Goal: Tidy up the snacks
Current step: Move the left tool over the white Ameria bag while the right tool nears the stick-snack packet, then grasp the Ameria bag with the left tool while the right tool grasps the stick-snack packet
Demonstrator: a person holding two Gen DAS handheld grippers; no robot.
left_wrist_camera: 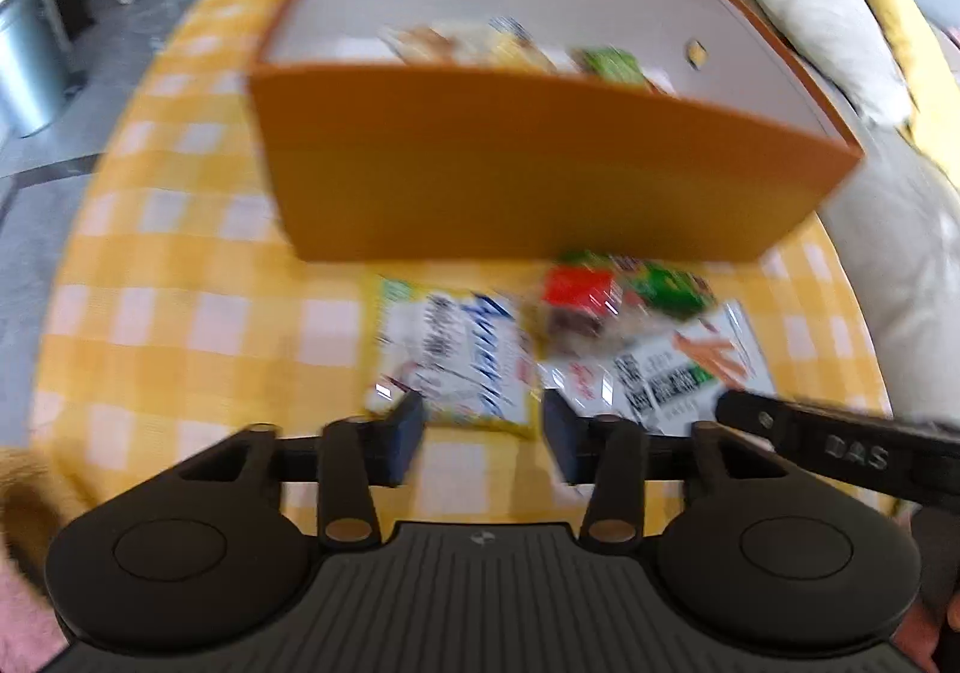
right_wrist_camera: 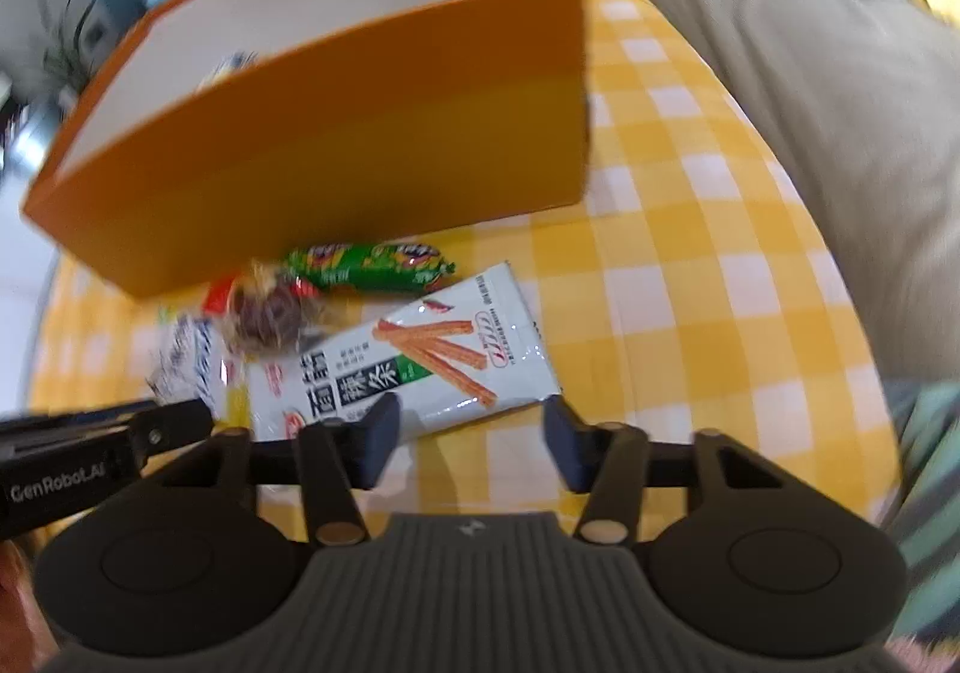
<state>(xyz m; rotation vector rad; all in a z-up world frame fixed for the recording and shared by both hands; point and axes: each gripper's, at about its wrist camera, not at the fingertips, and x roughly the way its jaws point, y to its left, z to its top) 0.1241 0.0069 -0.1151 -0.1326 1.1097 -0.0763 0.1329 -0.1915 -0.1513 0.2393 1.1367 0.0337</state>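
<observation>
Snack packets (left_wrist_camera: 516,50) lie inside the orange box (left_wrist_camera: 540,175).

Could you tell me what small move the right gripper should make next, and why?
Probably ease the right gripper forward and close on the white spicy-stick packet: it is open and empty, the packet lies just ahead of it, outside the orange box.

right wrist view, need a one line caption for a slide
Open right gripper poised over a white spicy-stick packet in front of an orange box on a yellow checked cloth.
</observation>
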